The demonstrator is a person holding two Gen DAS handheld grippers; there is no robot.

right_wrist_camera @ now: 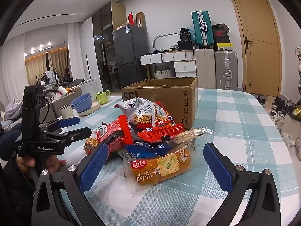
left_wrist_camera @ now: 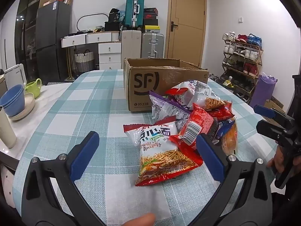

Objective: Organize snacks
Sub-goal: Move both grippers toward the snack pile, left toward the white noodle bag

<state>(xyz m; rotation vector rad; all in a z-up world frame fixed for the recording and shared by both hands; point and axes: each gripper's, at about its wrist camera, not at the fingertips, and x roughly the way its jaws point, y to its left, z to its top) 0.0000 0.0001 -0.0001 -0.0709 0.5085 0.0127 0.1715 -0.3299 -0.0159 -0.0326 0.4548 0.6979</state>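
Note:
A pile of snack bags (left_wrist_camera: 190,116) lies on the checked tablecloth in front of an open SF cardboard box (left_wrist_camera: 161,82). My left gripper (left_wrist_camera: 146,141) is open, its blue pads either side of a white and red noodle snack bag (left_wrist_camera: 161,150) without touching it. My right gripper (right_wrist_camera: 156,152) is open, just before a clear meat floss bread pack (right_wrist_camera: 160,167) at the pile's (right_wrist_camera: 143,128) near side. The box also shows in the right wrist view (right_wrist_camera: 169,98). The left gripper also shows in the right wrist view (right_wrist_camera: 79,125), and the right one in the left wrist view (left_wrist_camera: 257,116).
Blue bowls (left_wrist_camera: 13,99), a plate and a green cup (left_wrist_camera: 33,87) stand at the table's left edge, with a cream tumbler (left_wrist_camera: 6,130). A shoe rack (left_wrist_camera: 242,60) is at the right, suitcases and drawers behind the table.

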